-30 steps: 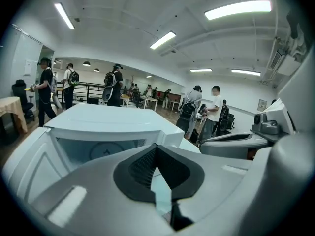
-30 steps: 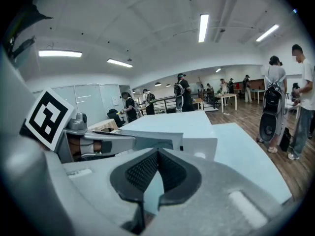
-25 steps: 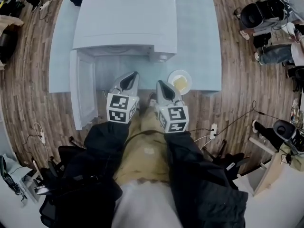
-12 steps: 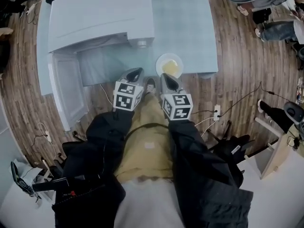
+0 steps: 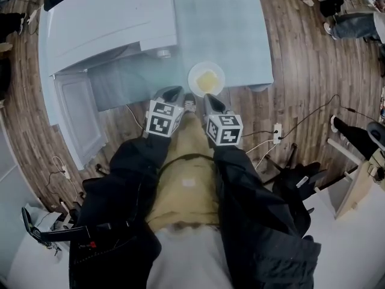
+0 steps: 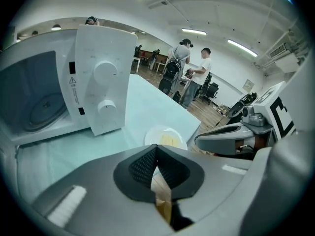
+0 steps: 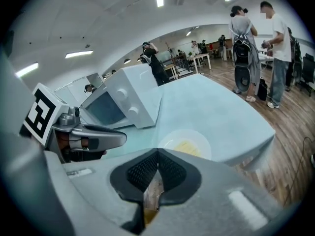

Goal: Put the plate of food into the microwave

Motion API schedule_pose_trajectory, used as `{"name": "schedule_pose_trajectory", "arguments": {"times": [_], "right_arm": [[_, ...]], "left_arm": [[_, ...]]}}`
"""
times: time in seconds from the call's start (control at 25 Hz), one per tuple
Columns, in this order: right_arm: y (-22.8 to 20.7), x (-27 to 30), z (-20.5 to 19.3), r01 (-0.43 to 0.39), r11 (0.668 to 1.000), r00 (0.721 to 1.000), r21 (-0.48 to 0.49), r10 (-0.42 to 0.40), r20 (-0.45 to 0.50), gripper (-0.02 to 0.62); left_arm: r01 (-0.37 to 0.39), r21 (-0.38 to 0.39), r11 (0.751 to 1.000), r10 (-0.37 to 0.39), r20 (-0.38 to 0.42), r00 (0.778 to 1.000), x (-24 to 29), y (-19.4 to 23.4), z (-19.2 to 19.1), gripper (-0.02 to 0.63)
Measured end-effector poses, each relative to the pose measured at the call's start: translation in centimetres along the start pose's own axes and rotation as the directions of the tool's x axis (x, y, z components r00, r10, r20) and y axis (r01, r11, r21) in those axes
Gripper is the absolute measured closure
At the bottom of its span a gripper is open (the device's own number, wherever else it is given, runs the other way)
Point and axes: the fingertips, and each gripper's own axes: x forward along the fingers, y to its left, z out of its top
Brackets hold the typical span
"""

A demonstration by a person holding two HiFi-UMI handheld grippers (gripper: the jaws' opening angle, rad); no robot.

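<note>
Pale tabletop (image 5: 240, 29) is carrying the white microwave (image 5: 108, 17). Its door (image 5: 75, 116) is hanging wide open, presumably to leave the cavity ready for loading. The plate (image 5: 206, 79) of yellow food (image 5: 209, 80) is sitting just right of the microwave, within easy reach. Left tongs (image 5: 171, 93) and right tongs (image 5: 210, 99) are hovering short of the plate, each pressed together on nothing. A warning label (image 6: 73, 88) beside the microwave's dials is showing a triangle, but its print is too small to read.

Power strip (image 5: 277, 132) on wooden floor (image 5: 301, 59)
</note>
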Motion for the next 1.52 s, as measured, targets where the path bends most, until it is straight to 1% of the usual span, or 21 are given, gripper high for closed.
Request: {"name": "schedule_pose_trajectory", "arguments": {"times": [0.24, 0.4, 0.64, 0.96, 1.16, 1.2, 1.24, 1.4, 1.52], "right_arm": [[-2.7, 1.2, -2.2, 0.043, 0.998, 0.998, 0.050, -0.041, -0.039, 0.597], [-4.2, 1.8, -3.8, 0.063, 0.993, 0.997, 0.101, -0.058, -0.056, 0.597], [-6.2, 2.8, -5.8, 0.080, 0.975, 0.995, 0.209, -0.066, -0.074, 0.597], [-7.5, 3.7, -6.4, 0.082, 0.957, 0.996, 0.280, -0.067, -0.064, 0.595], [-8.7, 3.8, -6.7, 0.091, 0.933, 0.996, 0.349, -0.082, -0.040, 0.592], [-8.9, 3.8, -6.8, 0.085, 0.927, 0.996, 0.365, -0.078, -0.035, 0.569], [-9.0, 3.8, -6.8, 0.076, 0.922, 0.997, 0.381, -0.070, -0.030, 0.544], [-9.2, 4.0, -6.8, 0.025, 0.893, 0.999, 0.450, -0.032, 0.009, 0.532], [-9.6, 3.8, -6.9, -0.012, 0.864, 0.999, 0.503, -0.007, 0.036, 0.517]], "left_arm": [[0.008, -0.001, 1.000, -0.008, -0.064, 0.998, 1.9, -0.5, -1.7, 0.609], [0.019, -0.001, 1.000, -0.019, -0.102, 0.995, 2.9, -0.9, -2.7, 0.609], [0.033, 0.012, 0.999, -0.031, -0.128, 0.991, 4.0, -1.5, -3.3, 0.609], [0.029, 0.011, 1.000, -0.027, -0.139, 0.990, 4.3, -1.5, -3.8, 0.609], [0.026, 0.005, 1.000, -0.025, -0.141, 0.990, 4.3, -1.5, -4.1, 0.609], [0.025, 0.004, 1.000, -0.024, -0.142, 0.990, 4.3, -1.5, -4.2, 0.609], [0.022, 0.002, 1.000, -0.022, -0.142, 0.990, 4.2, -1.4, -4.2, 0.609], [0.012, -0.008, 1.000, -0.013, -0.145, 0.989, 4.1, -1.1, -4.4, 0.609], [0.008, -0.012, 1.000, -0.010, -0.146, 0.989, 4.1, -0.8, -4.4, 0.609]]}}
